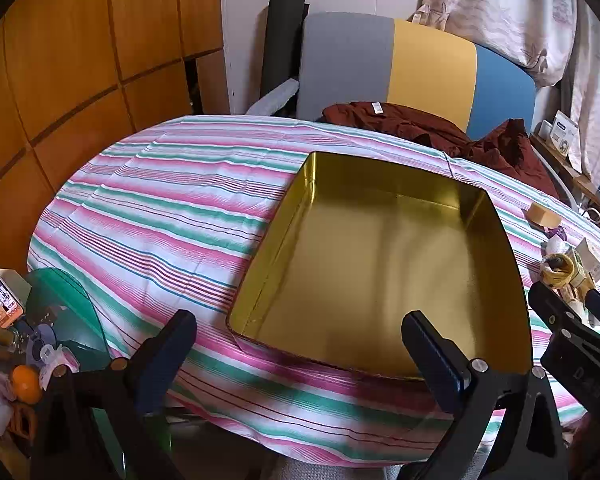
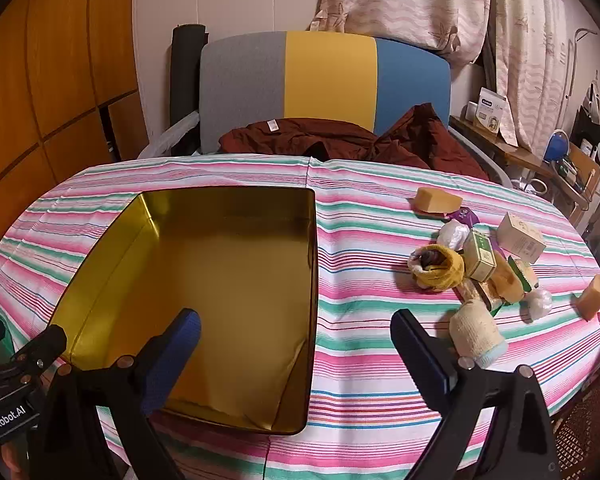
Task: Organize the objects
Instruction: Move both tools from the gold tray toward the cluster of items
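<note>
Striped-cloth table (image 2: pixel 360 360) carries an empty gold tin (image 2: pixel 228 264), with the loose objects (image 2: pixel 480 264) piled well apart on its right. Both tools, left tool (image 1: pixel 300 356) and right tool (image 2: pixel 296 352), hover with jaws apart, holding nothing. Sorting looks unstarted; next the right tool likely needs to reach the pile, maybe the cream roll (image 2: pixel 476 332) nearest it.

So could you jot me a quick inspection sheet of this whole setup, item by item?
Surface: table under a striped tablecloth, pink, green and white.
Job's things: open gold tin, nothing in it; to its right a pile of small things: yellow sock, cream sock, green box, white box, tan blocks, white plastic wraps.
Clutter: dark red garment at the table's far edge.
Grippers: left gripper open, holding nothing; right gripper open, holding nothing.
Cables: nothing seen.
Surroundings: grey, yellow and blue chair back, curtain, wooden cabinets, crowded side shelf.
</note>
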A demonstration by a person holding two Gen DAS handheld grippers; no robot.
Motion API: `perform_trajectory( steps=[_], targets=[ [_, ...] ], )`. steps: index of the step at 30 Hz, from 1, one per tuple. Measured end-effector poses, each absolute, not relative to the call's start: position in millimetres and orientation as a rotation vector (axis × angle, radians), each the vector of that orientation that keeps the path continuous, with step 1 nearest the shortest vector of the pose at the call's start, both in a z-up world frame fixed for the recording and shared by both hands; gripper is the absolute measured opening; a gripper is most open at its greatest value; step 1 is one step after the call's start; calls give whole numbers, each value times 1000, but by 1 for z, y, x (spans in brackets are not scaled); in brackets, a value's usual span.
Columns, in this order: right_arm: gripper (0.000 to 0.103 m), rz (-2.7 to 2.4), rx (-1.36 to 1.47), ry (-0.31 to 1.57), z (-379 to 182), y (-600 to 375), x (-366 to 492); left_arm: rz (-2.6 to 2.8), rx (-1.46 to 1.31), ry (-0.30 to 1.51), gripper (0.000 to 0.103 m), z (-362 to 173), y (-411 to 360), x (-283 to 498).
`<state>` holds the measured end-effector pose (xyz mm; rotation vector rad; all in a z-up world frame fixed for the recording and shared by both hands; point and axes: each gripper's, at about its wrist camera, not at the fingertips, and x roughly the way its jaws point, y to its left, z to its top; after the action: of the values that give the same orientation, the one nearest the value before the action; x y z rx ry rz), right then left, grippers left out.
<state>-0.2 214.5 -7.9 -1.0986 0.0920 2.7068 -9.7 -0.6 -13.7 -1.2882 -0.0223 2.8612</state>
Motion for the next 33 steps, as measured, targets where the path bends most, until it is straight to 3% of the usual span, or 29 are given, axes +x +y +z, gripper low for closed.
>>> perform_trajectory(
  steps=[25, 33],
  targets=[
    [98, 2697, -1108, 81, -10, 218, 0, 2917, -1278, 44, 103, -17, 4, -9],
    [90, 2747, -1089, 101, -9, 238, 10, 2802, -1315, 26, 103, -24, 15, -10]
  ],
)
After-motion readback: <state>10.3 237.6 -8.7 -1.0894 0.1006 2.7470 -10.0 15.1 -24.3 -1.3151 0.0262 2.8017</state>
